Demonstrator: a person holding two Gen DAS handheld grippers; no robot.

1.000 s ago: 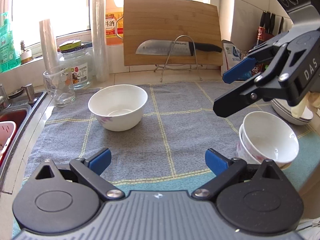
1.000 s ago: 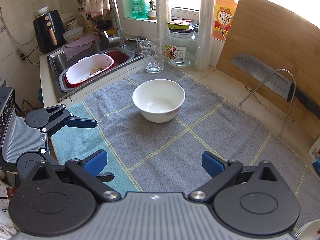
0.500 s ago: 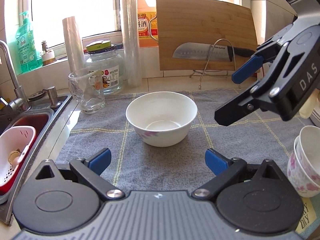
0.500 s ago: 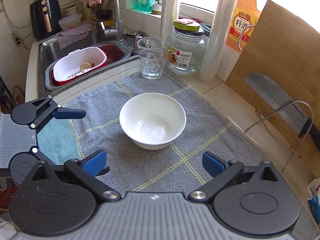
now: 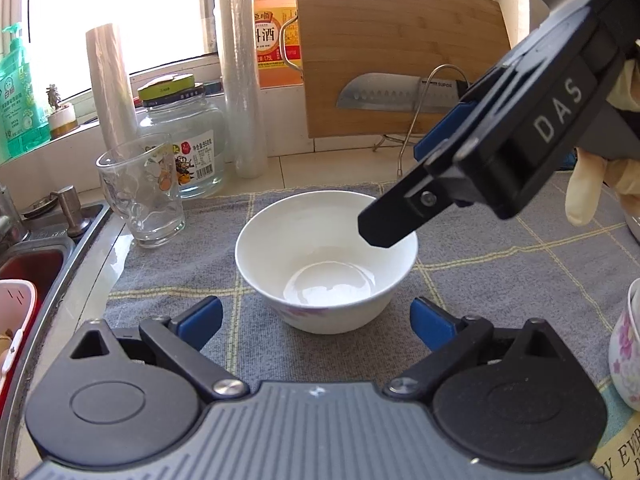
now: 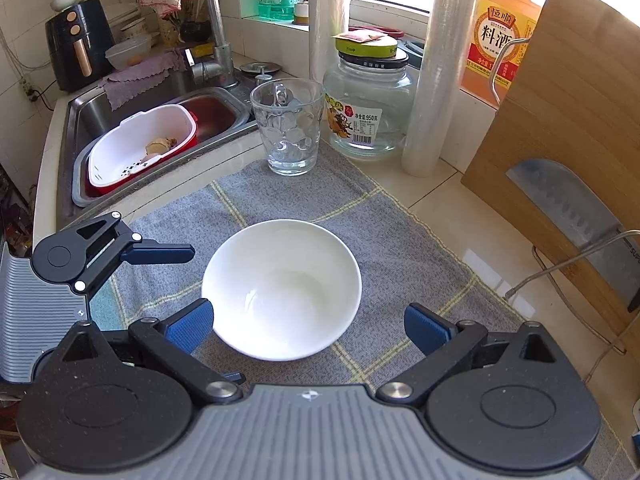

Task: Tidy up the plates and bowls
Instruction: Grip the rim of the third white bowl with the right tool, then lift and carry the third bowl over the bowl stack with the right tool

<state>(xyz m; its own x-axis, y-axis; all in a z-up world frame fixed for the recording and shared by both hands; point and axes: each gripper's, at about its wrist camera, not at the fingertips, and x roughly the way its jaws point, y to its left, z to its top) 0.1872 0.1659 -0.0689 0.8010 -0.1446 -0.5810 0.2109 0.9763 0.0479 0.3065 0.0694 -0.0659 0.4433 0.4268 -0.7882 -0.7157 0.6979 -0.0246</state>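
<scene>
Both tools, left [image 5: 316,320] and right [image 6: 308,326], hover with fingers spread apart around the white ceramic bowl [image 6: 281,288].

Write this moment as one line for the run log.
phase: approach | target: white bowl upright on grey towel | right gripper open, over bowl | left gripper open, near bowl | contact: none seen

Bare grey towel [image 6: 400,240] is lying open around the white bowl [image 6: 280,288] at 3 and 6 o'clock. A glass [image 6: 288,128], jar [image 6: 368,108] and film roll [image 6: 436,80] are crowding 12 o'clock; the cutting board [image 6: 568,112] is blocking 2 o'clock.
</scene>
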